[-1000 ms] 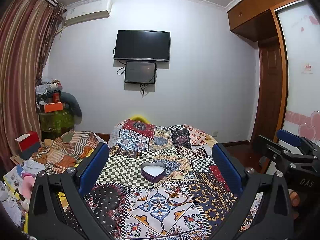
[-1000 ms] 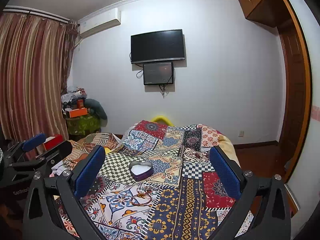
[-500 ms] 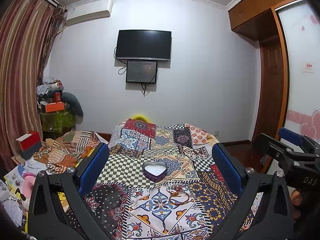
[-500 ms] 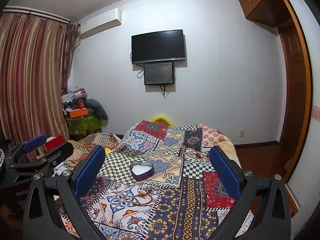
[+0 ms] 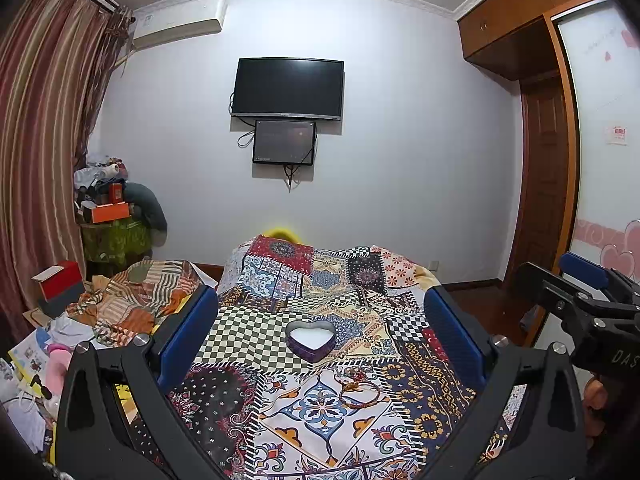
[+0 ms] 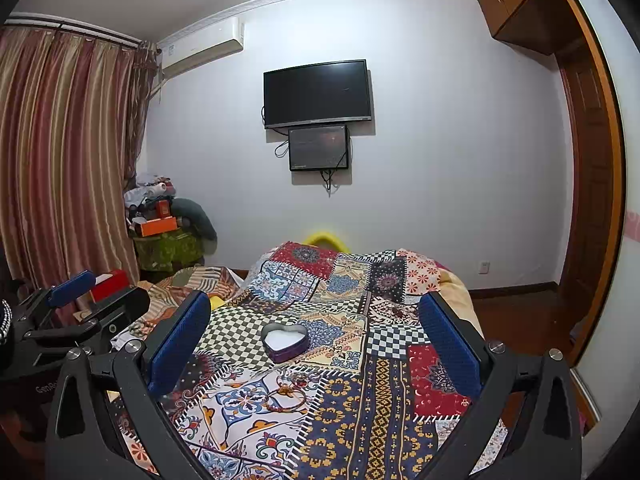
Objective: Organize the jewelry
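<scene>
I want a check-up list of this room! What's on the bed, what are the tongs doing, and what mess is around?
Surface: bed with patchwork quilt, rumpled at the far end.
Job's things: heart-shaped box, open, white inside; bangles loose on the quilt in front of it, outside the box.
Clutter: striped cloth heap; red box; piled stand in the corner.
Grippers: left tongs open, holding nothing; right tongs open, holding nothing.
Cables: wires hanging below the TV and small screen.
Surroundings: curtain, air conditioner, wardrobe.
</scene>
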The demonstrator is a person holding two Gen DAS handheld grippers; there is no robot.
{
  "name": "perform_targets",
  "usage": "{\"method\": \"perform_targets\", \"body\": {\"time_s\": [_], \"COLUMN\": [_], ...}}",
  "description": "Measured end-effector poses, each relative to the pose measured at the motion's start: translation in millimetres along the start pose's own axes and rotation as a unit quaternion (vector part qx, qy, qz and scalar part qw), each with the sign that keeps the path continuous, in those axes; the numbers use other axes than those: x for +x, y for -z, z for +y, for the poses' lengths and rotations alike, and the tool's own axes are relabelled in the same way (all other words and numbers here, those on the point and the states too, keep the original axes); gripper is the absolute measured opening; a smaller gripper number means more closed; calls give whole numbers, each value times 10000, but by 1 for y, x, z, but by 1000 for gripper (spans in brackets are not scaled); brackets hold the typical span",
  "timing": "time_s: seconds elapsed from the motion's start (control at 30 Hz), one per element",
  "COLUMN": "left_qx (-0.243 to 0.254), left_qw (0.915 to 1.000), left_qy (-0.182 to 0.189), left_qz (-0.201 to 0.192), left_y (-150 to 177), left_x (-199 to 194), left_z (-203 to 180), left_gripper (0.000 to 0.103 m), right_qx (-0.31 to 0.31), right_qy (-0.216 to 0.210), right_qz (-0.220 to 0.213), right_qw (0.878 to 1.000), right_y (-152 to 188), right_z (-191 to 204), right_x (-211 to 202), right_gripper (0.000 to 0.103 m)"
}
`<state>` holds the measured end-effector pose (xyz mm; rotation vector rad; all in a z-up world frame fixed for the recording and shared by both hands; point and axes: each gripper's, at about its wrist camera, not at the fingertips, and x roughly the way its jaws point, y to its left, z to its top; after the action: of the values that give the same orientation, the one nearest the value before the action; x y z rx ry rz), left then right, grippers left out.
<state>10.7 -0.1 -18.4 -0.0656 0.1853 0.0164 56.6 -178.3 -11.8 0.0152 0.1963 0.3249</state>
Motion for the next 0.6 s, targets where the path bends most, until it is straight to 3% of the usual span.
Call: {"method": "perform_targets", "body": {"time_s": [0.6], "left_qx": [-17], "left_qw": [10000], "left_qy": [-21], "left_qz": [59], "left_y": [1], "left_x": [3], "left_z": [0], "left_gripper": [103], "right_qx": [16], "right_qy": [-19], "right_qz": [56], "right_qw": [10000], "right_y": [2], "right_z": [1], "right_x": [2], "right_gripper": [103]}}
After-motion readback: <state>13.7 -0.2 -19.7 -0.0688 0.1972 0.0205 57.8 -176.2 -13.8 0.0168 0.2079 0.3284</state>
